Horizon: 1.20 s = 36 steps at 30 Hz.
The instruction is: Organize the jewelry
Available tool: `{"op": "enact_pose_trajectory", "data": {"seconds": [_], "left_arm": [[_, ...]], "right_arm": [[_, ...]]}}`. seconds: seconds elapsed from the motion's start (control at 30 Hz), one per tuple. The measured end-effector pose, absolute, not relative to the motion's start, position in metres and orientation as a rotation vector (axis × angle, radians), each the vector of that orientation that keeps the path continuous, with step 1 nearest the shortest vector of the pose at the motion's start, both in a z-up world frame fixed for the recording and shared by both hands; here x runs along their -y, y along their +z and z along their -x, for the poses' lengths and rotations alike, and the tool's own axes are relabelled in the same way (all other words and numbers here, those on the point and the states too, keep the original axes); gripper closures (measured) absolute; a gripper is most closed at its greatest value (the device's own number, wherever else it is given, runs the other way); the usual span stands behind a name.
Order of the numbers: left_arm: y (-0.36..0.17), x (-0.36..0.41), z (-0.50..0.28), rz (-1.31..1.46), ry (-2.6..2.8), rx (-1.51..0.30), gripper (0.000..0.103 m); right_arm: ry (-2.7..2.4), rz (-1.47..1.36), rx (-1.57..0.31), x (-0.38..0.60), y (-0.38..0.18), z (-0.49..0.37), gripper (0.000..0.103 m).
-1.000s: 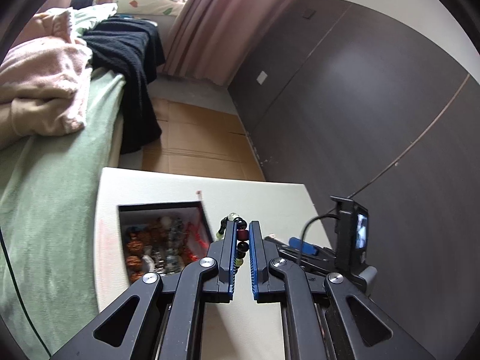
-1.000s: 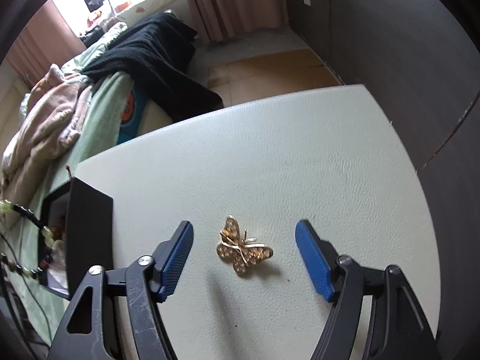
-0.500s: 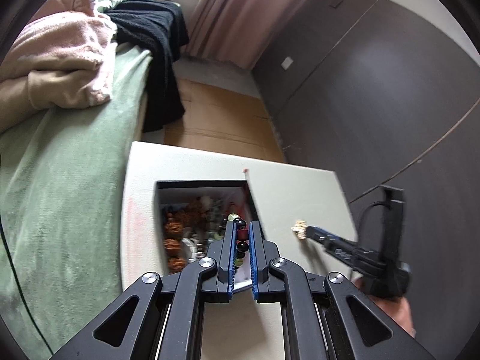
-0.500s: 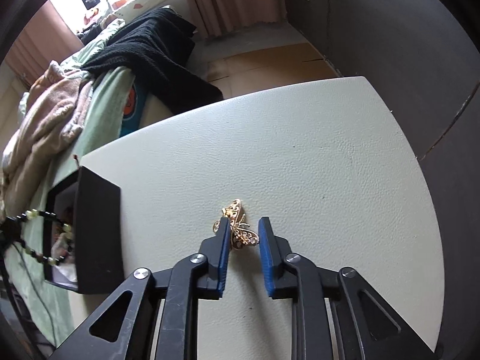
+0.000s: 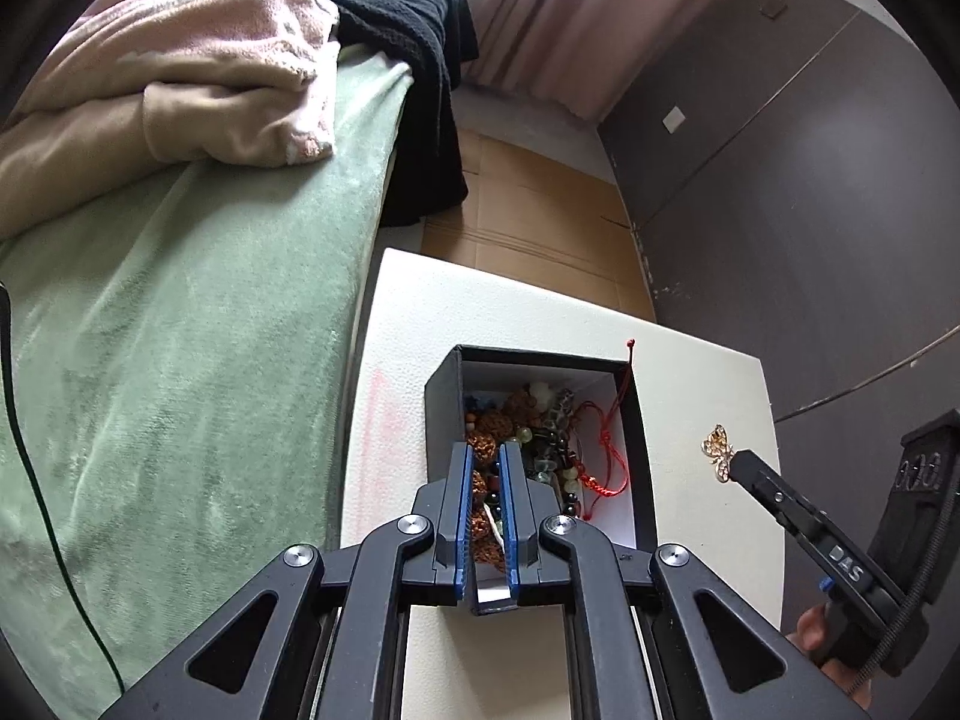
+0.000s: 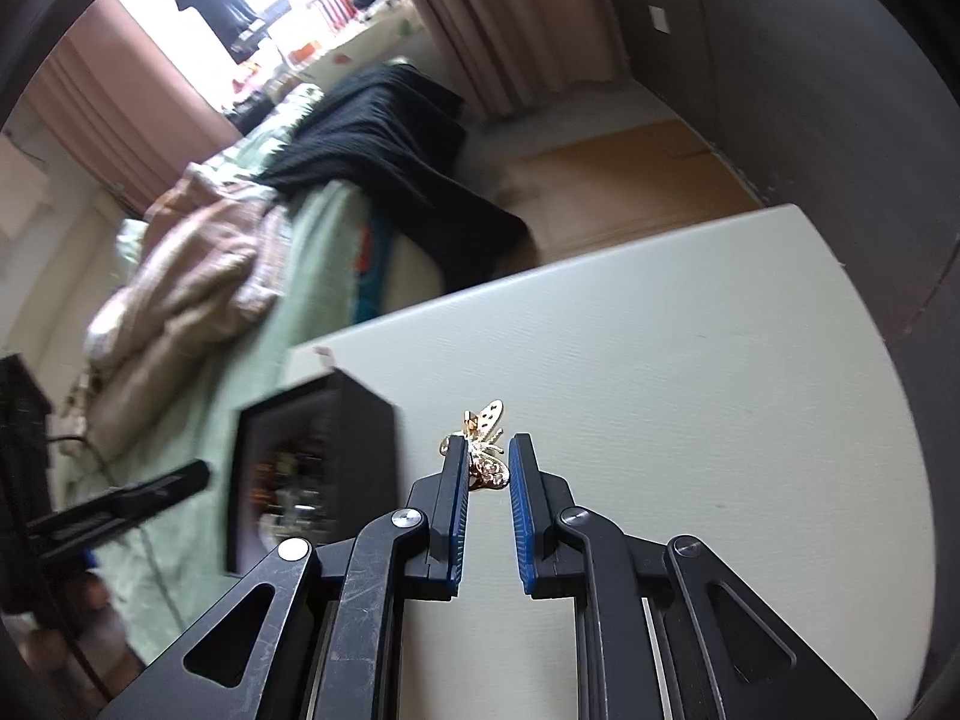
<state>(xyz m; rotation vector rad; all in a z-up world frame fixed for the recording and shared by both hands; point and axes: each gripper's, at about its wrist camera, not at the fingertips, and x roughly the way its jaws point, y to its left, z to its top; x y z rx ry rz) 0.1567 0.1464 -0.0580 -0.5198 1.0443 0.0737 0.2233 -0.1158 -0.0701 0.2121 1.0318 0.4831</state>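
Observation:
A black jewelry box [image 5: 444,387] with a white lining stands on the white table [image 5: 690,384], filled with bead bracelets and a red cord [image 5: 606,450]. My left gripper [image 5: 482,456] hangs over the box with its jaws nearly closed; beads show between them, and I cannot tell whether they are gripped. My right gripper [image 6: 487,450] is shut on a gold butterfly brooch [image 6: 483,438] and holds it above the table, right of the box [image 6: 366,420]. The brooch also shows in the left wrist view [image 5: 718,450].
A bed with a green cover [image 5: 180,330], a pink blanket [image 5: 180,78] and a black garment [image 5: 414,48] lies left of the table. A dark wall [image 5: 810,210] runs along the right. Cardboard [image 5: 540,210] covers the floor beyond.
My left gripper moved over the box and lowered the bead bracelet into it. My right gripper closed on the butterfly brooch and lifted it off the table toward the box.

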Motion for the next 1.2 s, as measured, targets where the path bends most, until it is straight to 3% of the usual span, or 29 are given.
{"op": "enact_pose_trajectory", "data": {"seconds": [0.33,0.43,0.47,0.5,0.57,0.87,1.2], "left_arm": [[-0.044,-0.146,-0.157,0.532,0.075,-0.994,0.092],[-0.042,-0.143,-0.155,0.519,0.065,-0.98,0.056],[-0.039,-0.142,-0.154,0.514,0.067,-0.965,0.042],[-0.036,-0.14,-0.152,0.503,0.071,-0.945,0.036],[-0.031,-0.137,-0.151,0.487,0.068,-0.926,0.033],[-0.028,-0.116,-0.15,0.427,0.057,-0.933,0.032],[-0.016,-0.082,-0.135,0.335,0.094,-0.852,0.02]], "right_arm": [[0.63,-0.271,-1.009,0.072,-0.062,-0.208,0.088],[0.639,-0.251,-1.056,0.059,-0.068,-0.209,0.083],[0.628,-0.239,-1.066,0.06,-0.07,-0.208,0.068],[0.612,-0.229,-1.053,0.061,-0.069,-0.207,0.054],[0.577,-0.21,-1.018,0.067,-0.064,-0.203,0.047],[0.503,-0.224,-0.991,0.107,-0.052,-0.191,0.046],[0.448,-0.211,-0.992,0.144,-0.036,-0.178,0.046]]}}
